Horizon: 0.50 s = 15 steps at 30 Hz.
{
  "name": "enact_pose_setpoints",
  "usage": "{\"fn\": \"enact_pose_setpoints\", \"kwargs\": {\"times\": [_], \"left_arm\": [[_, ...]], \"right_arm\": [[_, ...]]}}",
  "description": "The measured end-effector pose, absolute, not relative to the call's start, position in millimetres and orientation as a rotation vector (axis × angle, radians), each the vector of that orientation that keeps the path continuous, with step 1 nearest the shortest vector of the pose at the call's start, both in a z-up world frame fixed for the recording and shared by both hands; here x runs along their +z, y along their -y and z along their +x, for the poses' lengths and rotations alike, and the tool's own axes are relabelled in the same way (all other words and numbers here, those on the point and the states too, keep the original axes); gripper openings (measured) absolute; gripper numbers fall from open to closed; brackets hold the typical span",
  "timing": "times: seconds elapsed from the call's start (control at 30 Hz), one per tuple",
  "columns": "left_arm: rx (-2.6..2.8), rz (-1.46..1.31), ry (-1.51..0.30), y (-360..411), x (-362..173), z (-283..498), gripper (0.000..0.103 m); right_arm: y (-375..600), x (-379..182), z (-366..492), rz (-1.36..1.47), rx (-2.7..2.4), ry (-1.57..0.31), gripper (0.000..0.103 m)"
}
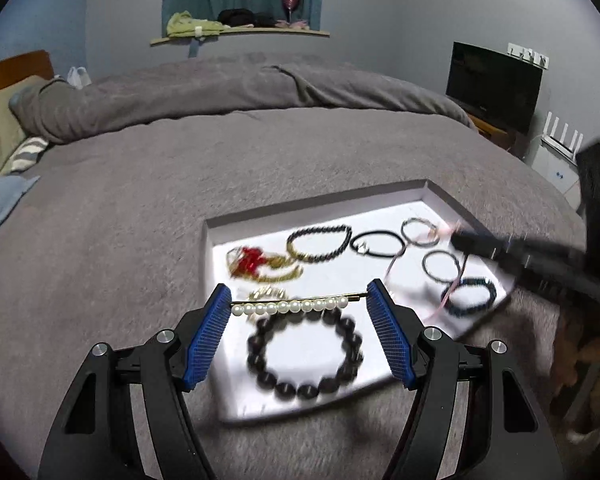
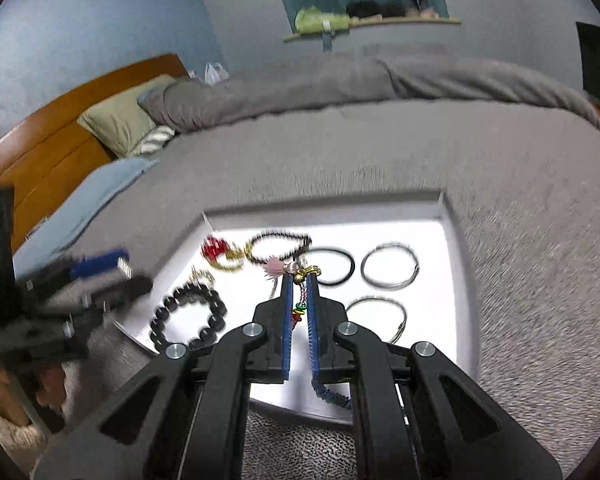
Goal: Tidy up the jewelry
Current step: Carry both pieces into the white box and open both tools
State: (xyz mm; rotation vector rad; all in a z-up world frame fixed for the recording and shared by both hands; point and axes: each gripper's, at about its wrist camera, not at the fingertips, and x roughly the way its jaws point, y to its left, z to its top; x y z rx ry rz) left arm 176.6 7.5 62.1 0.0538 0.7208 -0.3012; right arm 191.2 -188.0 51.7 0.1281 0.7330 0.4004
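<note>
Left wrist view: the left gripper (image 1: 299, 300) grips a pearl hair pin (image 1: 290, 306) end to end, its gold bar spanning between the two blue pads (image 1: 210, 336), which stand wide apart. The pin hangs above the near part of a white tray (image 1: 216, 236) that lies on the grey bed (image 1: 140, 200). Just beneath the pin sits a bracelet of large black beads (image 1: 305, 354), smeared by motion. A small gold piece (image 1: 266, 292) behind the pin is partly hidden by the pearls and too blurred to identify. Farther ahead lie a red and gold tangle (image 1: 260, 264), a dark beaded bracelet (image 1: 319, 243), a black cord loop (image 1: 378, 243) and two thin rings (image 1: 420, 232). To the right the right gripper (image 1: 516, 252) reaches over the tray as a dark blur; a pink cord (image 1: 452, 284) hangs below it, and a blue-black bracelet (image 1: 470, 296) lies there.

Right wrist view: the right gripper (image 2: 300, 276) is closed almost fully on a charm string (image 2: 300, 308), pink tassel and gold bits showing at the tips, coloured beads between the pads, and a dark beaded tail (image 2: 332, 394) hanging out behind, partly hidden by the finger. Ahead lie the black cord loop (image 2: 332, 266) and thin rings (image 2: 390, 266). The nearer ring (image 2: 376, 316) is partly cut off by the gripper body. At left the left gripper (image 2: 96, 276) is a blur, its grip unreadable here.
</note>
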Motion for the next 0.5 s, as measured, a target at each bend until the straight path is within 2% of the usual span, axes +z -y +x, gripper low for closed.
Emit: {"fn": "enact_pose_setpoints", "kwargs": {"times": [0.5], "left_arm": [[-0.358,0.040,-0.862,39,30,237,0.071]], "right_arm": [[181,23,195,0.020,0.420,-0.866,0.009]]}}
